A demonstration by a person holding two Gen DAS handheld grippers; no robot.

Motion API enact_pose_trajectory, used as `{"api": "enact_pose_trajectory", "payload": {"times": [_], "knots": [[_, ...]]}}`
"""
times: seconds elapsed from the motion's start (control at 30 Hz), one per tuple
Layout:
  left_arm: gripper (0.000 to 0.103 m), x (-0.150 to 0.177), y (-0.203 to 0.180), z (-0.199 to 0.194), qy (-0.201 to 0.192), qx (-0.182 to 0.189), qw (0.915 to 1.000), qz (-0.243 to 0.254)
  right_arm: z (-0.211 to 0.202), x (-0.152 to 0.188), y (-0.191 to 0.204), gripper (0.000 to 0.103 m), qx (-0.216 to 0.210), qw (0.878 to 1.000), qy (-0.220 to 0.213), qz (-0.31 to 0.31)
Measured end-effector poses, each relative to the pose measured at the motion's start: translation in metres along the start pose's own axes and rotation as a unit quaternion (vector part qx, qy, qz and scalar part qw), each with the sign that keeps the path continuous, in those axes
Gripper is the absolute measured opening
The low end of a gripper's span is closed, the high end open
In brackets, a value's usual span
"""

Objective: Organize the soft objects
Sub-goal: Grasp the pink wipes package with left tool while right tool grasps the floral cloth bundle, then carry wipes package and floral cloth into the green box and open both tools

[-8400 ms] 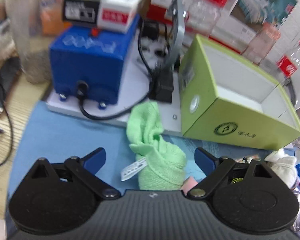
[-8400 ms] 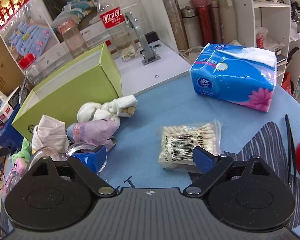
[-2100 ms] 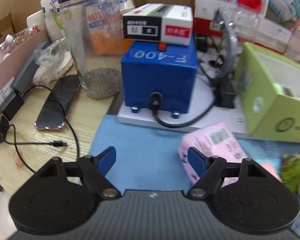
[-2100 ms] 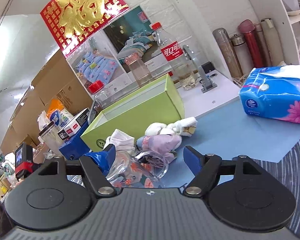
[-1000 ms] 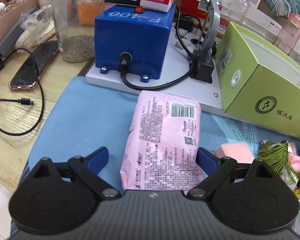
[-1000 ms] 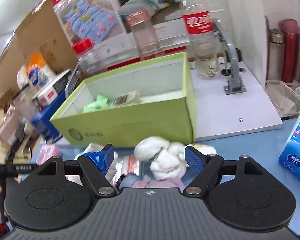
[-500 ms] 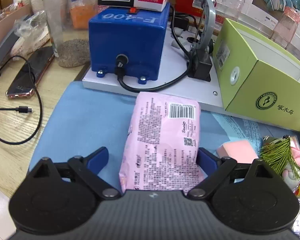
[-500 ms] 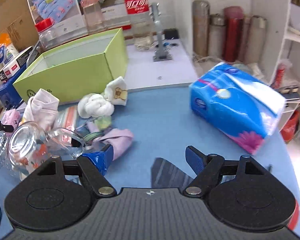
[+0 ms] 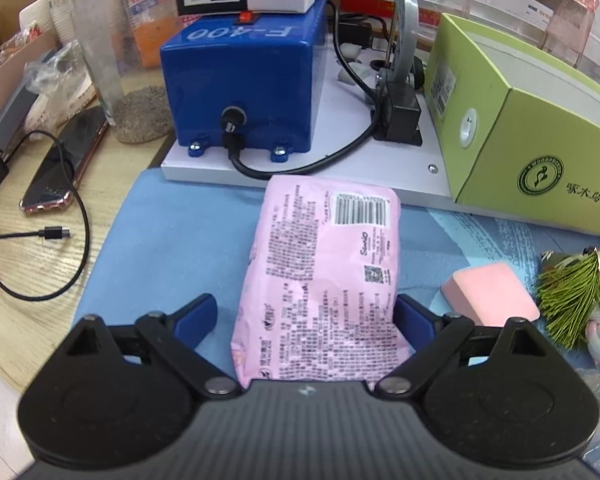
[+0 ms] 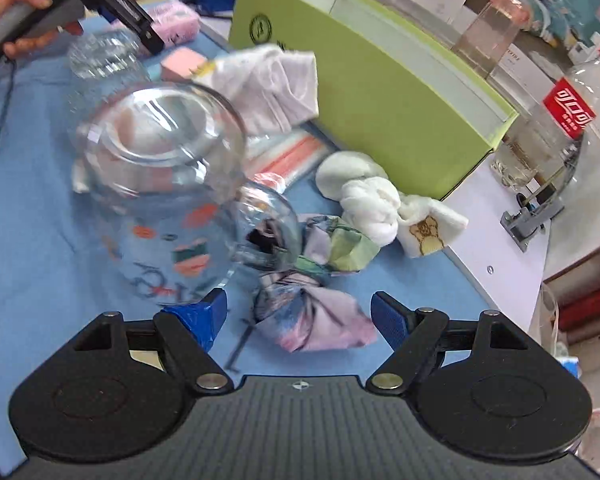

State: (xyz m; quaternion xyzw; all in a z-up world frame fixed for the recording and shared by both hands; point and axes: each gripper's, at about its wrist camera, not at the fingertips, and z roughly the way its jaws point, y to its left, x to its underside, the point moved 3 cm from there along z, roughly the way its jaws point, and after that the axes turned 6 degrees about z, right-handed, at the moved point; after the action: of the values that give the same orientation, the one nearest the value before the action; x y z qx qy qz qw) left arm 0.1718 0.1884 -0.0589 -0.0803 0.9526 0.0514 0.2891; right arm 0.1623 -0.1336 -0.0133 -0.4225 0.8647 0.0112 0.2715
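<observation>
1. Across the blue-covered surface (image 9: 172,240), toward its back edge, an open green box (image 9: 532,152) sits on a white platform beside a blue machine (image 9: 244,80).
2. Between the spread fingers (image 9: 196,316) of the left gripper (image 9: 306,316), a pink soft pack (image 9: 324,280) lies flat on the blue surface, barcode side up. One finger sits just beside the pack's edge; the other stands clear of it, so nothing is gripped.
3. Just beyond the right gripper (image 10: 300,316), a lilac patterned cloth bundle (image 10: 316,316) lies between its parted, empty fingers (image 10: 388,320), near a clear glass jar (image 10: 160,184).
4. Further ahead, a white knotted cloth (image 10: 364,196) rests against the box wall, with a white sock (image 10: 276,84) nearby.
5. Beside the pack, a small pink sponge (image 9: 488,296) lies flat.
</observation>
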Motion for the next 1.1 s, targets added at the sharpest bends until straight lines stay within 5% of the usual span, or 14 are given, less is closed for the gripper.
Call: {"api": "enact_pose_trajectory", "payload": {"times": [0.23, 0.5, 0.53, 0.6, 0.63, 0.7, 0.77, 0.9, 1.1], "knots": [[0.093, 0.002, 0.0, -0.001, -0.008, 0.005, 0.9999, 0.008, 0.023, 0.002, -0.045, 0.071, -0.111, 0.987, 0.01, 0.116], [0.092, 0.004, 0.0, -0.002, -0.017, 0.012, 0.9997, 0.015, 0.03, -0.004, -0.044, 0.08, -0.098, 0.986, 0.012, 0.135], [0.09, 0.005, 0.0, -0.003, -0.02, 0.012, 0.9996, 0.015, 0.029, -0.003, -0.044, 0.078, -0.093, 0.985, 0.007, 0.142], [0.066, 0.006, 0.001, -0.009, -0.036, 0.018, 0.9991, 0.016, 0.026, 0.004, -0.042, 0.072, -0.079, 0.984, -0.008, 0.161], [0.065, 0.005, 0.002, -0.011, -0.035, 0.023, 0.999, 0.013, 0.023, 0.007, -0.039, 0.069, -0.073, 0.983, -0.014, 0.169], [0.064, 0.007, 0.007, -0.014, -0.036, 0.039, 0.9986, 0.0, 0.014, 0.01, -0.033, 0.042, -0.068, 0.982, -0.024, 0.175], [0.064, 0.012, 0.012, -0.023, -0.041, 0.054, 0.9977, -0.008, 0.008, 0.015, -0.029, 0.035, -0.056, 0.981, -0.022, 0.185], [0.064, 0.022, 0.023, -0.047, -0.056, 0.073, 0.9957, -0.013, -0.007, 0.028, -0.026, 0.03, -0.045, 0.976, -0.023, 0.211], [0.064, 0.007, 0.021, -0.09, -0.105, 0.088, 0.9905, 0.001, -0.065, 0.044, -0.036, 0.03, -0.03, 0.958, -0.091, 0.27]]}}
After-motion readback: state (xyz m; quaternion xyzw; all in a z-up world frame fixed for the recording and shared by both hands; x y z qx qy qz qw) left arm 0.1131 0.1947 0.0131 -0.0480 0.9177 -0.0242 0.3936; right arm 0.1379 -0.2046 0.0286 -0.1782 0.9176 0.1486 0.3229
